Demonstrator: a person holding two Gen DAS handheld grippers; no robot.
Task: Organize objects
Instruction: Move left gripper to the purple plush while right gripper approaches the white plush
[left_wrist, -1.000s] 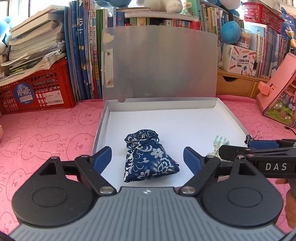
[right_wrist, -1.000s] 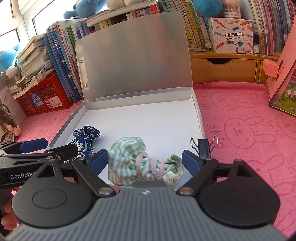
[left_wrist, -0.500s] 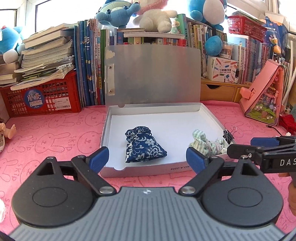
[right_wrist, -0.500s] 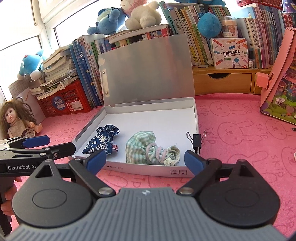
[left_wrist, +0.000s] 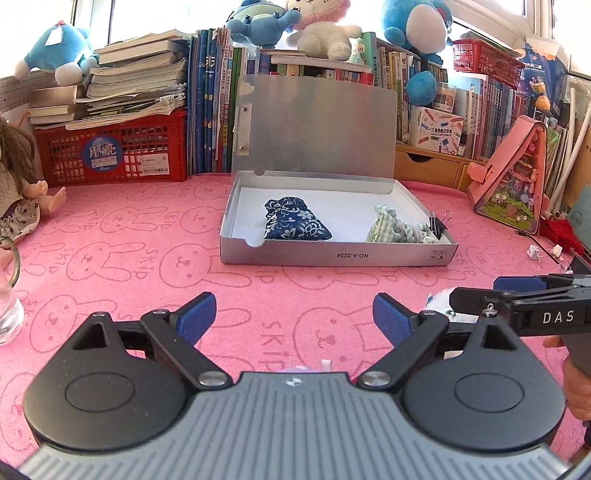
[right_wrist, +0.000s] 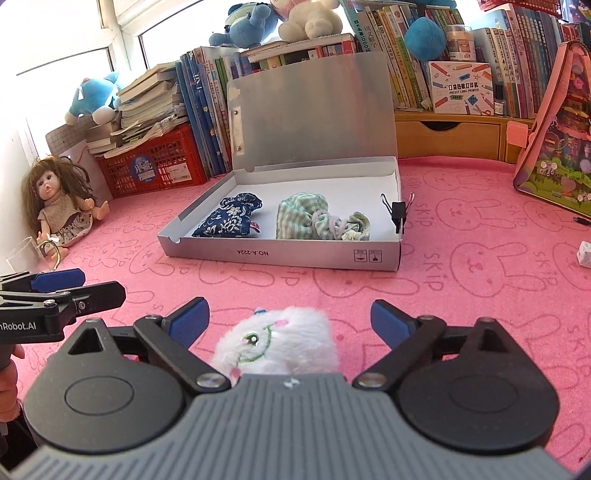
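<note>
Both jaws gape wide and empty: blue pouch (right_wrist: 229, 220) and checked pouch (right_wrist: 317, 221) already lie in my box (right_wrist: 280, 254), white plush toy (right_wrist: 277, 341) waits between my right gripper (right_wrist: 290, 319) fingers.

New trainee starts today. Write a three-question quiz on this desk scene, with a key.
1. True or false: the blue floral pouch lies inside the open grey box.
2. What is clipped to the box's right wall? A) binder clip B) key ring C) pencil
3. Fill in: the white plush toy sits between the fingers of the open ____ gripper.

Key: 1 true; 2 A, the binder clip; 3 right. The left gripper is open too.
</note>
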